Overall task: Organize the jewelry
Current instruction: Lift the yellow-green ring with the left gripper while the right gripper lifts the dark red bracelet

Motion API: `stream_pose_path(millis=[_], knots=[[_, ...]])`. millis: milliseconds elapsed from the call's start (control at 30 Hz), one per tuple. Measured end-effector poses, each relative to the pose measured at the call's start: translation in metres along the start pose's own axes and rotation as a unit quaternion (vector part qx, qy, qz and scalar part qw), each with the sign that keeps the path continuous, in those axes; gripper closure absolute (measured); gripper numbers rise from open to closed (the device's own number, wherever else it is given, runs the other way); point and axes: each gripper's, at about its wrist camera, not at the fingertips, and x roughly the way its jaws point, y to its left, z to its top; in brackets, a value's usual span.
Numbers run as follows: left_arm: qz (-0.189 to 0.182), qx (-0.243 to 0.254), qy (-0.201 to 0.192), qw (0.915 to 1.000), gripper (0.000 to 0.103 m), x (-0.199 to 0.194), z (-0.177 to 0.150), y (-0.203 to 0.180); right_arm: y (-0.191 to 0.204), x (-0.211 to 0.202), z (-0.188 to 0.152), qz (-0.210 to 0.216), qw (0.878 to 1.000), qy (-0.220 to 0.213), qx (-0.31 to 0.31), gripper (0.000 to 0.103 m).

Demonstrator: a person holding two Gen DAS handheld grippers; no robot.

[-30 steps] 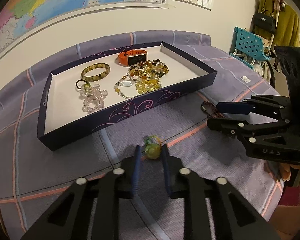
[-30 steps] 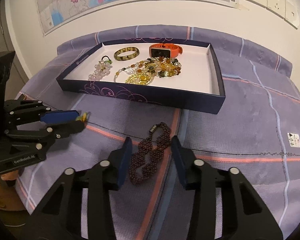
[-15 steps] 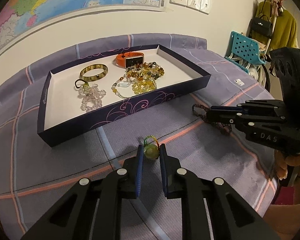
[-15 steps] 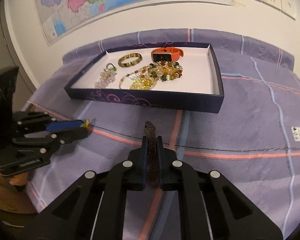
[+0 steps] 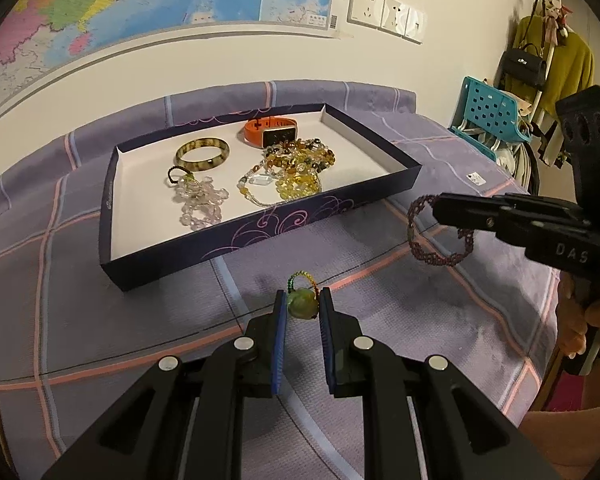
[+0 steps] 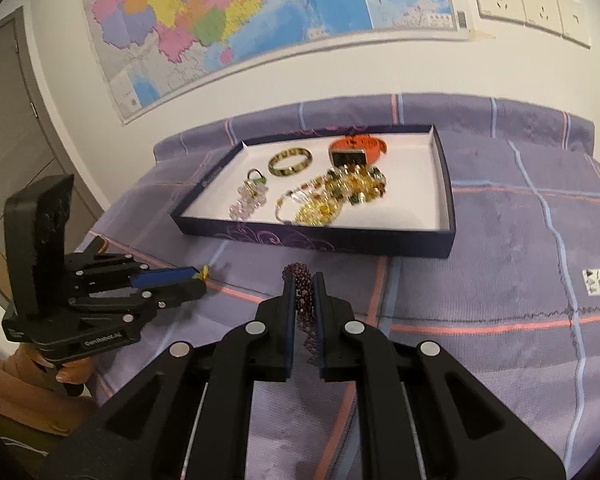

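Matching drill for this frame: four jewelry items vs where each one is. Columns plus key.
Items:
1. green bead charm
2. dark red beaded bracelet
3. orange watch
4. mottled bangle

Places:
A. in the tray, far side, beside the amber beads
B. clamped in the right tool, lifted off the cloth
C. in the tray, left of the watch
D. clamped in the left tool

Pairs: 1-D, 2-B, 3-A, 4-C

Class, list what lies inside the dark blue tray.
Inside the tray: an amber bangle, an orange watch, clear crystal beads and piled yellow bead strands. Whatever lies beneath that pile is covered.
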Motion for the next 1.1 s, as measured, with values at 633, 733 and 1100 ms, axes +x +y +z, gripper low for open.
stream_pose_path(millis=[633, 733, 1100], knots=[[0.014, -0.007, -0.024, 0.9996, 0.089, -0.018, 0.010, 0.002, 0.012, -0.007, 0.018, 0.013, 1.000, -0.025, -0.007, 0.094], [0.017, -0.008, -0.027, 0.9995, 0.089, -0.019, 0.012, 0.002, 0.012, -0.007, 0.021, 0.013, 1.000, -0.028, -0.008, 0.094], [0.026, -0.008, -0.038, 0.9989, 0.089, -0.024, 0.020, 0.005, 0.015, -0.005, 0.031, 0.015, 0.999, -0.037, -0.014, 0.094]])
